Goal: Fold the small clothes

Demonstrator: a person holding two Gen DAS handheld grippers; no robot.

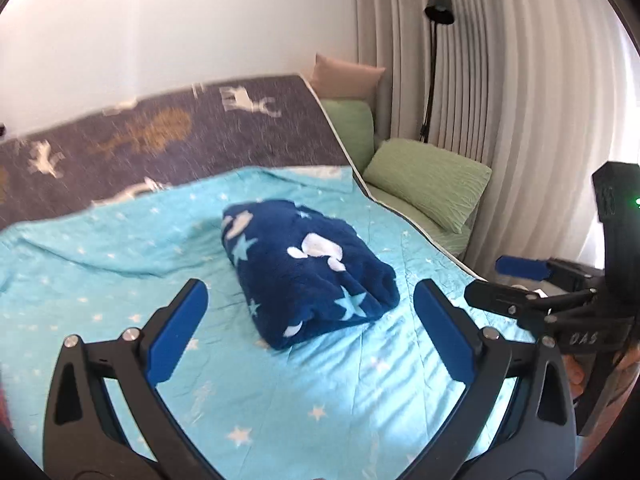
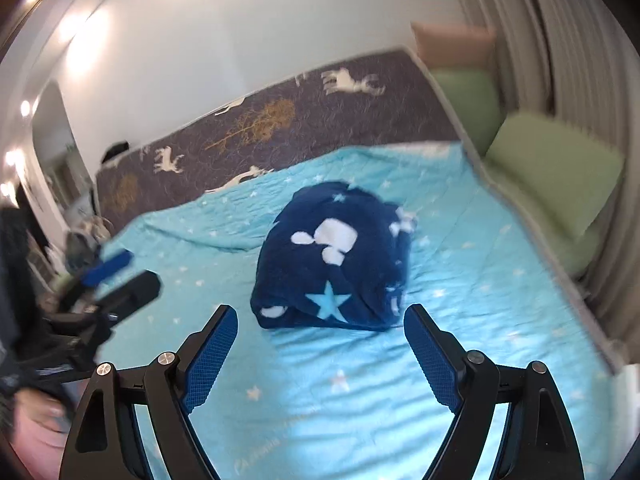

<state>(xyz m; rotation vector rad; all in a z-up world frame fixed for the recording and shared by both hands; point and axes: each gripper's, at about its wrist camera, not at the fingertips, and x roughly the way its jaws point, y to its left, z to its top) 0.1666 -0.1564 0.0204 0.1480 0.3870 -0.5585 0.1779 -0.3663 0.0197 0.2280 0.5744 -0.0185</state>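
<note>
Both claws gape wide, nothing between the blue pads: left claw (image 1: 310, 304), right claw (image 2: 320, 328). Folded navy fleece garment with white shapes and pale-blue stars (image 1: 308, 264) lies just ahead of each claw, apart from the fingers, on a turquoise star-print bedspread (image 1: 320, 392). Beyond it, a grey blanket with white deer and gold trees (image 1: 168, 140) runs along a plain white wall (image 1: 160, 20). Right of the claws: two green pillows (image 1: 428, 180), one beige cushion (image 1: 346, 76), ribbed pale curtains (image 1: 520, 100), one black floor lamp (image 1: 438, 6). The right claw shows at the left view's right edge, partly cut off. Right view is motion-blurred; clutter at its left edge is unreadable. One garment, two claws.
</note>
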